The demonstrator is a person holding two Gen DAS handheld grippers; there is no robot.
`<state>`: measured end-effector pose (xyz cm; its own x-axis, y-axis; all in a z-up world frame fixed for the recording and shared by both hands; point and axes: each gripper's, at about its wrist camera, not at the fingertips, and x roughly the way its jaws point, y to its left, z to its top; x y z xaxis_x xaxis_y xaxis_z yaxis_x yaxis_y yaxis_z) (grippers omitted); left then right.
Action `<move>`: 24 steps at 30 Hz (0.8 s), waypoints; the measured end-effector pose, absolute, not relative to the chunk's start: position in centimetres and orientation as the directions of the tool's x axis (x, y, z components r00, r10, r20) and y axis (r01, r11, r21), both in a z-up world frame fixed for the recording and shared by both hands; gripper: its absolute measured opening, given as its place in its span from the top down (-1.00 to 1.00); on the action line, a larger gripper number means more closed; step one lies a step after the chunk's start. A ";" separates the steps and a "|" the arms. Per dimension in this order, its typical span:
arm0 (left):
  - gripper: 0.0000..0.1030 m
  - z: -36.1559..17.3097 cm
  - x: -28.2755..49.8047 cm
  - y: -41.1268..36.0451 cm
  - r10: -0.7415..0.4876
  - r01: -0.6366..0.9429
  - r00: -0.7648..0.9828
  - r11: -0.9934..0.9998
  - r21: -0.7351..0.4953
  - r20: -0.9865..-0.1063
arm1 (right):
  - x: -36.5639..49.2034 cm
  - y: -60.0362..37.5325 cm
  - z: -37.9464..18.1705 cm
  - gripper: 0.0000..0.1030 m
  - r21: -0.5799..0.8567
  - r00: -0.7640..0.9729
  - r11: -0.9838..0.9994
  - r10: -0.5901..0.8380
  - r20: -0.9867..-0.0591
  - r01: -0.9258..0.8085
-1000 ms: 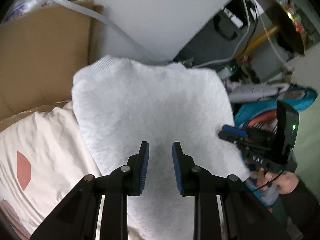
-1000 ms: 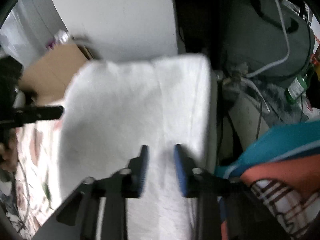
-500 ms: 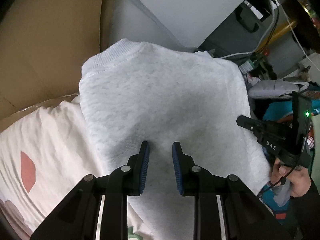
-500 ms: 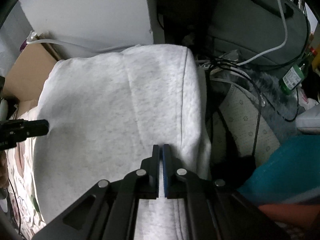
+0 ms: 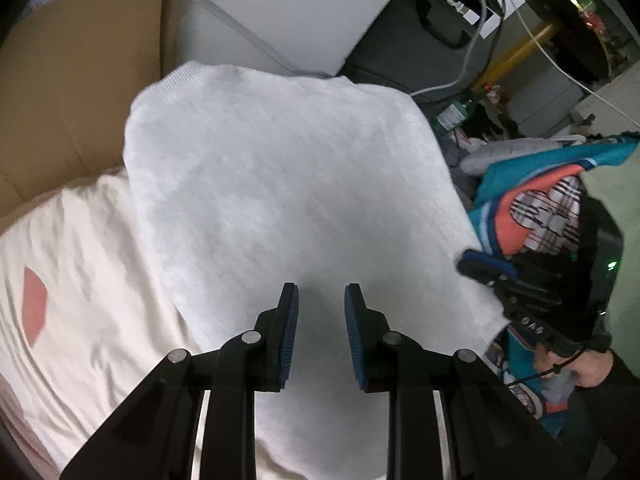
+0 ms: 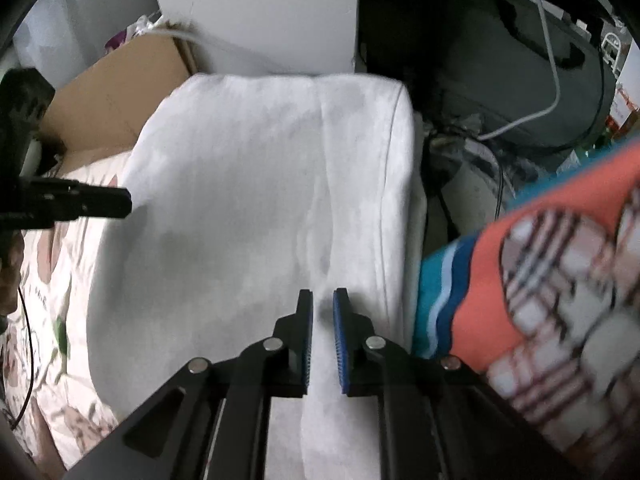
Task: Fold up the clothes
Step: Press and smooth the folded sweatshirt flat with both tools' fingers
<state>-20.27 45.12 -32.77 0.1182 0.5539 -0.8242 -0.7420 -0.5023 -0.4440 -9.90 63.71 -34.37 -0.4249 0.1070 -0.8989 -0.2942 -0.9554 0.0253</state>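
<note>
Sweatshirt (image 5: 288, 192), pale grey and already folded to a compact block, lay on the cream printed bedding (image 5: 80, 280) beside a cardboard box (image 5: 72, 92). The left gripper (image 5: 321, 336) hovered above its near edge, jaws narrowly parted and empty. The right gripper (image 6: 322, 334) stood over the right-hand fold, jaws opening from near-closed, nothing pinched between them. Judgement: folding of this garment was about finished; the next move called for a fresh garment from the teal and orange pile (image 6: 520, 280) alongside
</note>
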 end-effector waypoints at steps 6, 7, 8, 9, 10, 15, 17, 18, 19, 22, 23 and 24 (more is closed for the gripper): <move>0.55 -33.5 -17.4 44.2 0.560 -0.742 0.152 -0.480 -0.468 -0.815 | -7.8 63.2 -35.9 0.82 -0.020 -0.396 -0.952 0.146 -0.907 -0.305; 0.55 -33.5 -16.9 44.0 0.562 -0.740 0.159 -0.477 -0.474 -0.812 | -7.5 63.1 -36.2 0.83 -0.025 -0.391 -0.951 0.151 -0.908 -0.309; 0.55 -33.6 -16.5 43.7 0.563 -0.737 0.163 -0.476 -0.479 -0.810 | -7.3 63.1 -36.5 0.83 -0.028 -0.386 -0.948 0.156 -0.909 -0.316; 0.55 -33.6 -16.0 43.4 0.566 -0.734 0.169 -0.474 -0.487 -0.807 | -7.1 63.1 -36.8 0.83 -0.030 -0.382 -0.946 0.159 -0.910 -0.322; 0.55 -33.6 -15.6 43.2 0.569 -0.730 0.176 -0.472 -0.495 -0.803 | -7.0 63.1 -37.1 0.83 -0.030 -0.382 -0.945 0.161 -0.910 -0.327; 0.55 -34.0 -13.9 41.9 0.571 -0.709 0.192 -0.482 -0.515 -0.798 | -7.9 62.9 -38.0 0.83 -0.026 -0.372 -0.938 0.163 -0.914 -0.346; 0.55 -34.3 -13.3 41.4 0.570 -0.702 0.188 -0.492 -0.516 -0.800 | -8.0 62.8 -37.9 0.83 -0.013 -0.376 -0.932 0.158 -0.913 -0.361; 0.55 -34.4 -13.1 41.1 0.570 -0.700 0.183 -0.497 -0.513 -0.801 | -7.9 62.7 -37.7 0.82 -0.004 -0.380 -0.929 0.155 -0.912 -0.369; 0.55 -34.4 -12.9 40.9 0.576 -0.694 0.176 -0.503 -0.515 -0.799 | -7.8 62.6 -37.5 0.80 0.002 -0.386 -0.927 0.153 -0.910 -0.374; 0.55 -34.3 -12.6 40.2 0.591 -0.661 0.169 -0.525 -0.535 -0.789 | -7.4 61.7 -37.0 0.62 -0.002 -0.393 -0.928 0.159 -0.906 -0.372; 0.55 -34.4 -12.5 40.2 0.589 -0.656 0.167 -0.532 -0.535 -0.790 | -7.3 61.3 -36.8 0.54 0.004 -0.395 -0.929 0.154 -0.906 -0.371; 0.55 -34.3 -12.3 40.2 0.591 -0.652 0.164 -0.536 -0.537 -0.790 | -7.2 61.0 -36.6 0.50 0.011 -0.400 -0.928 0.149 -0.904 -0.372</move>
